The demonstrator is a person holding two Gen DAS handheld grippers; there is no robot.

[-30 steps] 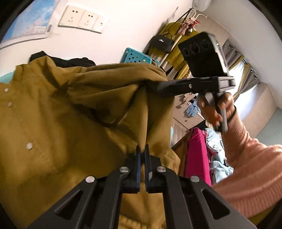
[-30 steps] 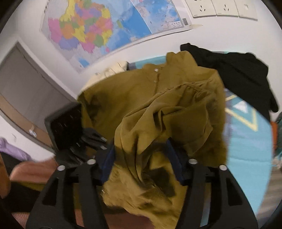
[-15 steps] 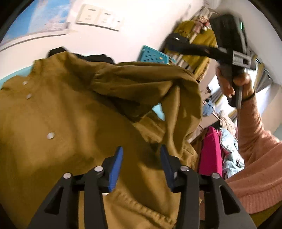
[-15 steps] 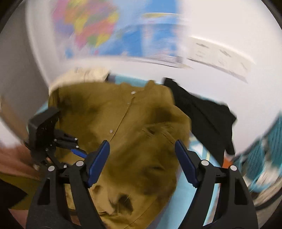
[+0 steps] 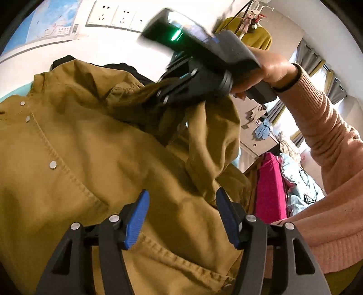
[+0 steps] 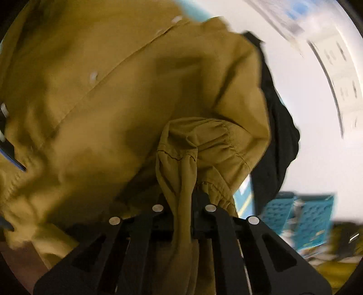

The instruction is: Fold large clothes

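A mustard jacket (image 5: 90, 147) with snap buttons lies spread below both grippers and fills most of the right wrist view (image 6: 102, 90). My left gripper (image 5: 181, 215) hovers over its lower front. Its jaws are opening, and the blue pads (image 5: 137, 217) stand apart with fabric under them but not pinched. My right gripper (image 6: 183, 202) is shut on the jacket's gathered sleeve cuff (image 6: 204, 140), a strip of cloth running down between its fingers. In the left wrist view that gripper (image 5: 168, 93) points down into a raised fold of sleeve, held by a hand in a pink sleeve (image 5: 329, 136).
A black garment (image 6: 276, 136) lies behind the jacket against the white wall. A teal crate (image 6: 306, 217) stands to the right. Wall sockets (image 5: 113, 15) and a map (image 5: 45, 25) are above. Pink and pale blue clothes (image 5: 270, 186) are piled at the right.
My left gripper has opened and let go of the jacket fold it pinched. My right gripper, open before, swung down and shut on the sleeve cuff.
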